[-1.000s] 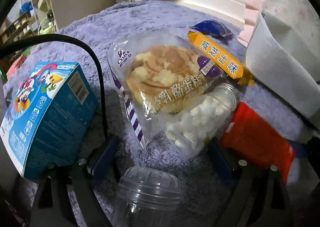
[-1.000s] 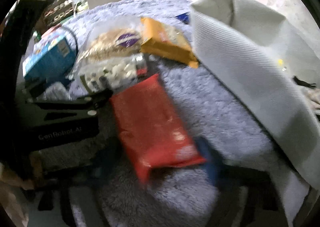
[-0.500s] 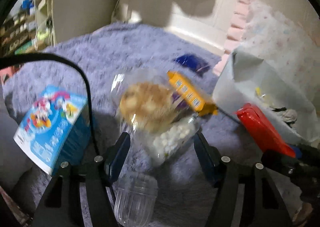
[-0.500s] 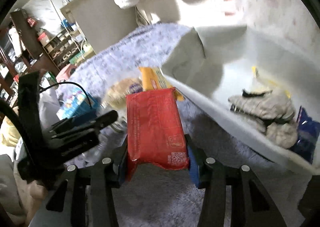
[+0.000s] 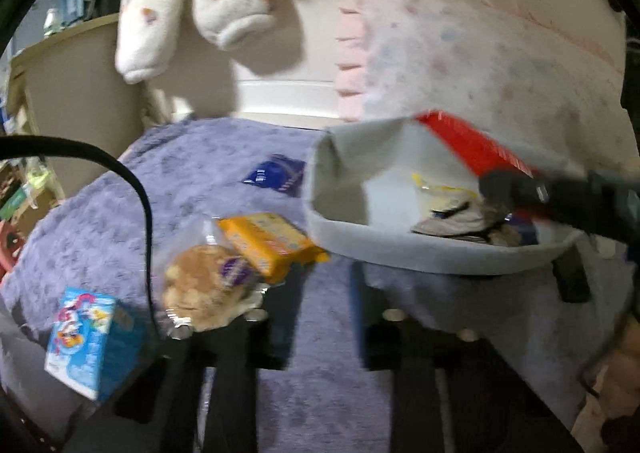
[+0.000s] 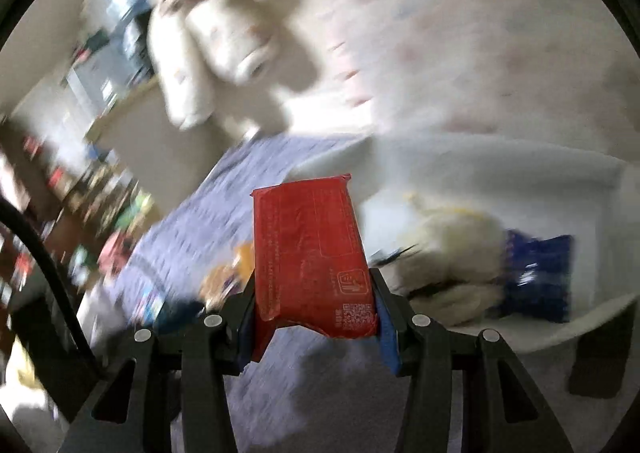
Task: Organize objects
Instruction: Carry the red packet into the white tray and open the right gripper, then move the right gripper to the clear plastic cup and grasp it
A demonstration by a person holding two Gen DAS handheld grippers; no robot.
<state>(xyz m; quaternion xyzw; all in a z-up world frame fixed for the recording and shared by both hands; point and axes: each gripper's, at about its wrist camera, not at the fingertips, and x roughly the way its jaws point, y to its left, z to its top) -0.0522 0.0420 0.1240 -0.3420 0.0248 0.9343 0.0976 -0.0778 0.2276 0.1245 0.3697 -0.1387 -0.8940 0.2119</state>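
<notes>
Right gripper (image 6: 316, 317) is clamped on the red packet (image 6: 310, 253), carrying it over the grey bin (image 5: 400, 245), where a blue pouch (image 6: 536, 277) and pale wrappers already lie. Left gripper (image 5: 316, 293) is shut on nothing. Left on the purple rug (image 5: 192, 181): cake bag (image 5: 208, 289), yellow bar (image 5: 272, 241), blue carton (image 5: 88, 337), blue sachet (image 5: 276, 173). No print is readable.
</notes>
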